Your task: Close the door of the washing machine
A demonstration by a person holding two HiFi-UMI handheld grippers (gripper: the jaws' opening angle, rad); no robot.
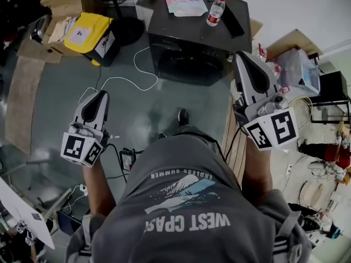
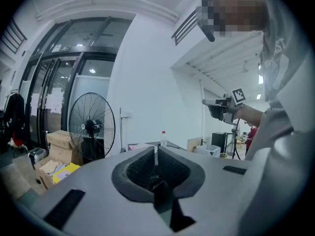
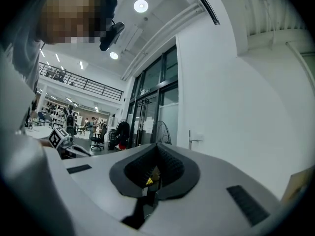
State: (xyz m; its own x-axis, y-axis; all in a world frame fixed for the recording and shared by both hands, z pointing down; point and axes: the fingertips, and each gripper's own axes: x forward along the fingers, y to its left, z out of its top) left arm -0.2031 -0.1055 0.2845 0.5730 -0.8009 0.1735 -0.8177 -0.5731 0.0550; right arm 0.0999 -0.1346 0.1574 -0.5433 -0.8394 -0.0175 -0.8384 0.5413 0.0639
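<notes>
Nearest are the two grippers, held level in front of the person's grey shirt. The left gripper is low on the left and the right gripper reaches further forward on the right. In its own view the left fingers are closed pad to pad with nothing between them. The right fingers are also pressed together and empty. Neither gripper touches anything.

Past them is bare floor with a shoe and a white cable trailing across it. The washer stands straight ahead, well apart from both grippers. A bottle and a packet sit on its top. The door is the dark round shape on the front face, towards the person. From this steep angle I cannot tell whether it is ajar or latched.

I judge the door to be stiff and hinged, swinging lightly until the latch needs a firmer push. Its face looks smooth and likely slippery. Closed fingertips should press the rim on the side away from the hinge rather than pinch it.

A fan stands furthest back, by the wall.
</notes>
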